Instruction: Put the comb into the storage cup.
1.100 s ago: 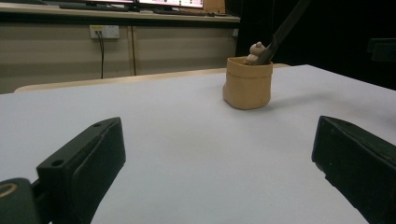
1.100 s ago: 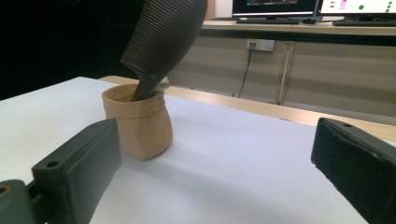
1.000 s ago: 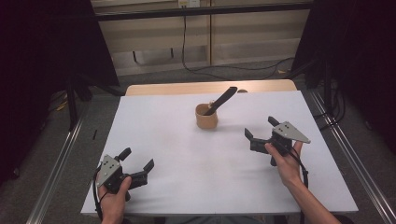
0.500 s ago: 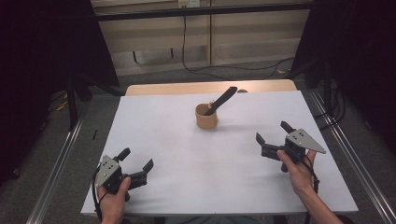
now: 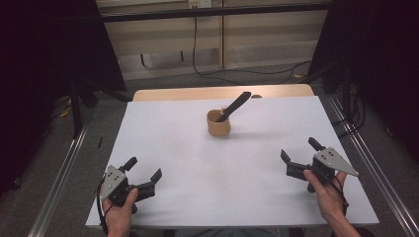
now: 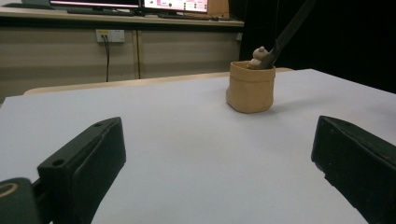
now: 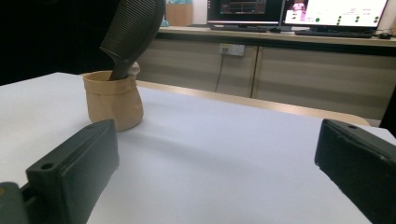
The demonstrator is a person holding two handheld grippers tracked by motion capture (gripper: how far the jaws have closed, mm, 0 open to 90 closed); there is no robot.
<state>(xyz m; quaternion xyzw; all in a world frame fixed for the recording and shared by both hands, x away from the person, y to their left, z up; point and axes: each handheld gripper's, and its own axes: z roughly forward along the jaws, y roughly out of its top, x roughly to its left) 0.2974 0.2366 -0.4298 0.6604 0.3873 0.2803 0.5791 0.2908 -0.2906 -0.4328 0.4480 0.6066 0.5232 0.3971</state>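
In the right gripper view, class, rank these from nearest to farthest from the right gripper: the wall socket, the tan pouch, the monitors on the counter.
1. The tan pouch, on the white table at the left, with a black comb standing in it.
2. The wall socket, on the cabinet front past the table's far edge.
3. The monitors, on the counter at the top, farthest.

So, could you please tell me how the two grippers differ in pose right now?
The left gripper sits near the table's front left corner, while the right gripper is farther forward by the right edge. The left one points right and forward; the right one points left and forward. Both are open, empty, and aimed at the pouch holding the comb.
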